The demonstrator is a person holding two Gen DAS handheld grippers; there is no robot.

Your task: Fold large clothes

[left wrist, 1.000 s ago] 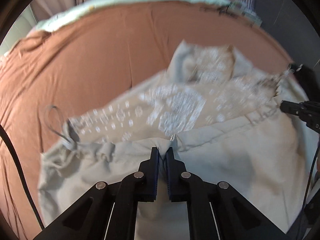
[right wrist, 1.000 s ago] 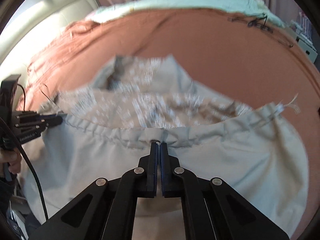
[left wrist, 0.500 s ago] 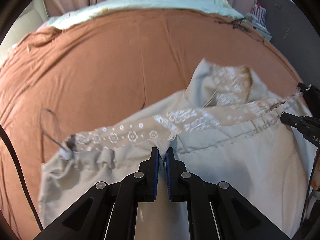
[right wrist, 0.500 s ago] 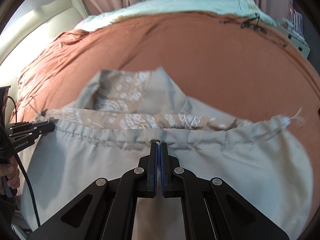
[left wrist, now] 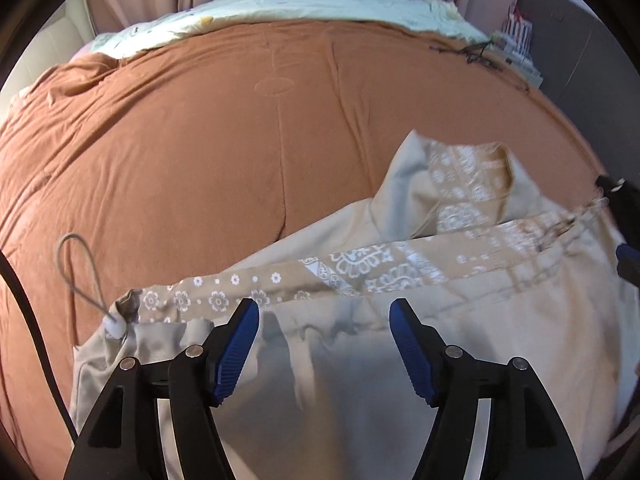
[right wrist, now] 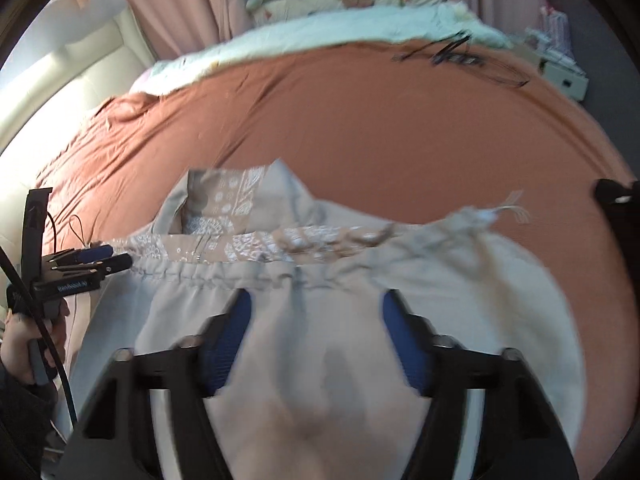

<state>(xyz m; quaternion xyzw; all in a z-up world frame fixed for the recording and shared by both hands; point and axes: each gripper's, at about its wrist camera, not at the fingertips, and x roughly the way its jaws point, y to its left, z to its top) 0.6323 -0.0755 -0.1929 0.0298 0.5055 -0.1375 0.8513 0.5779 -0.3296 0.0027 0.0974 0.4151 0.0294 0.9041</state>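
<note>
A beige jacket (left wrist: pixel 460 320) with a tan, white-patterned lining lies on the near side of the bed, its drawstring hem folded toward me. It also shows in the right wrist view (right wrist: pixel 440 280). My left gripper (left wrist: pixel 324 312) is open, its blue pads (left wrist: pixel 240 340) spread just above the hem at the left. My right gripper (right wrist: pixel 316 304) is open over the hem near the middle. The left gripper also shows at the left edge of the right wrist view (right wrist: pixel 108 258). A grey drawstring loop (left wrist: pixel 76 268) with a white toggle lies off the jacket's left corner.
An orange-brown bedspread (left wrist: pixel 240 120) covers the bed. A pale quilt (left wrist: pixel 300 8) and pillows lie at the far end. Black clothes hangers (right wrist: pixel 460 56) rest at the far right. A cream headboard (right wrist: pixel 80 72) is at the left.
Both grippers have opened and let go of the jacket's hem. The jacket has dropped onto the bed and lies flatter.
</note>
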